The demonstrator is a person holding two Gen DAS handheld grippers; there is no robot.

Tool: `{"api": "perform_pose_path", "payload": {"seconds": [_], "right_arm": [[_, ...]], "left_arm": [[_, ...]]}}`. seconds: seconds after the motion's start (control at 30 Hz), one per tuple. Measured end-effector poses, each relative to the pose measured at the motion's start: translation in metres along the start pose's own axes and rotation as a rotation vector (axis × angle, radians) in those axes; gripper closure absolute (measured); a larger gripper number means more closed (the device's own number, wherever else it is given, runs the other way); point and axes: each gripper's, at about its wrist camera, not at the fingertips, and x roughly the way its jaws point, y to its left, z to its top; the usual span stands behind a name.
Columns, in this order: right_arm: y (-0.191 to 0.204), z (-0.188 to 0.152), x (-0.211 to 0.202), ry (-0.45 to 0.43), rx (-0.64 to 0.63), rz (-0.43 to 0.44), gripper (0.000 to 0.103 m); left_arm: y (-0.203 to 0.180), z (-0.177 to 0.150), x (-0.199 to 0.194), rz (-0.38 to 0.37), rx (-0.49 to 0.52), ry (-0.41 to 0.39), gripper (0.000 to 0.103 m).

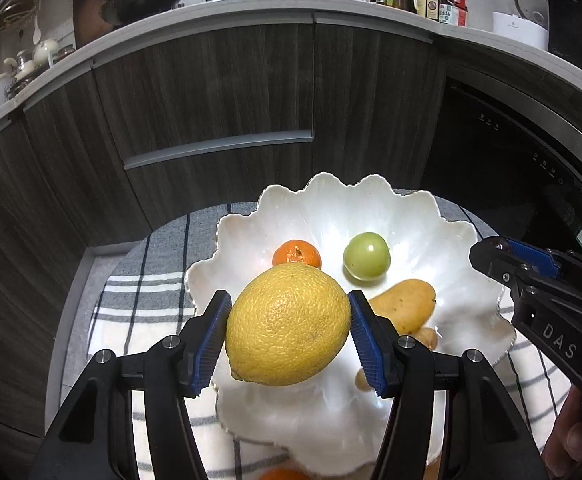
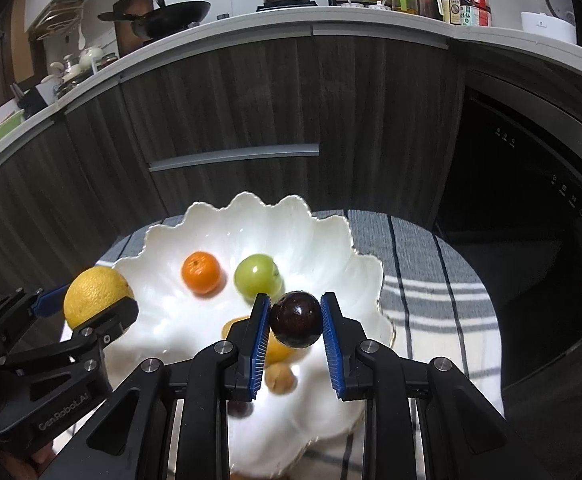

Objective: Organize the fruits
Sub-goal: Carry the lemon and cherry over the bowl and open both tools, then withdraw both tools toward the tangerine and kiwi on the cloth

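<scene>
My left gripper point(image 1: 289, 326) is closed on a lemon point(image 1: 288, 325), both blue pads pressed to its sides, holding it above the near left part of the bowl point(image 1: 323, 200). My right gripper point(image 2: 295, 326) is clamped on a dark plum point(image 2: 295, 319), held above the bowl's point(image 2: 247, 208) near middle. Already lying in the bowl: a tangerine point(image 1: 297, 254) and a green fruit point(image 1: 367, 256) toward the far side, apart from each other, and a mango point(image 1: 405, 304) nearer, with a small tan fruit point(image 1: 427, 338) just beside it. The mango and tan fruit sit directly under and beside both held fruits; the bowl's left half shows bare white. The bowl has a wavy, scalloped rim and rests on a striped cloth point(image 1: 143, 308) over a round table. Dark wood cabinets point(image 1: 211, 92) stand beyond the table, with a dark appliance front point(image 1: 511, 152) to the right, and a counter point(image 1: 251, 4) above carrying a wok, a pot and bottles. The left view shows the right gripper point(image 1: 487, 258) only as a side profile at the bowl's right rim, its load hidden. The right view shows the left gripper point(image 2: 91, 300) and lemon point(image 2: 95, 296) at the bowl's left rim, and a stretch of open cloth point(image 2: 431, 280) right of the bowl. An orange shape at the left view's bottom edge is too cropped for me to identify.
</scene>
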Motion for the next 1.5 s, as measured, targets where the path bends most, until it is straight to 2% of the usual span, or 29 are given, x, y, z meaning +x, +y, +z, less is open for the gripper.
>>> {"api": "perform_pose_path", "payload": {"seconds": [0.33, 0.63, 0.67, 0.7, 0.73, 0.77, 0.8, 0.87, 0.93, 1.1, 1.5], "right_arm": [[-0.004, 0.010, 0.035, 0.036, 0.006, -0.006, 0.076], [-0.002, 0.006, 0.042, 0.055, 0.003, -0.024, 0.074], [-0.003, 0.006, 0.041, 0.055, 0.003, -0.021, 0.070], [-0.003, 0.006, 0.039, 0.052, 0.003, -0.022, 0.064], [-0.003, 0.006, 0.037, 0.048, 0.003, -0.026, 0.048], [-0.004, 0.006, 0.034, 0.038, 0.006, -0.031, 0.035], [-0.005, 0.006, 0.030, 0.024, 0.010, -0.036, 0.030], [-0.007, 0.008, 0.023, 0.005, 0.019, -0.052, 0.021], [-0.010, 0.009, 0.018, -0.001, 0.026, -0.072, 0.020], [-0.013, 0.011, 0.001, -0.012, 0.040, -0.096, 0.020], [-0.003, -0.001, -0.064, -0.085, 0.058, -0.104, 0.016]], "left_arm": [[0.005, 0.005, 0.024, 0.003, -0.007, 0.023, 0.045], [0.006, -0.003, 0.037, 0.001, -0.016, 0.085, 0.044], [0.005, -0.003, 0.034, 0.011, -0.016, 0.078, 0.043], [0.005, -0.003, 0.031, 0.018, -0.013, 0.066, 0.035], [0.004, -0.002, 0.029, 0.021, -0.011, 0.057, 0.024], [0.003, -0.001, 0.023, 0.032, -0.009, 0.040, 0.019], [0.003, 0.000, 0.021, 0.040, -0.008, 0.031, 0.016], [0.002, 0.003, 0.013, 0.068, 0.003, 0.012, 0.015], [0.002, 0.005, 0.004, 0.092, 0.003, -0.008, 0.009], [0.003, 0.009, -0.023, 0.095, -0.004, -0.056, 0.004], [0.004, -0.006, -0.081, 0.092, -0.016, -0.114, 0.002]]}}
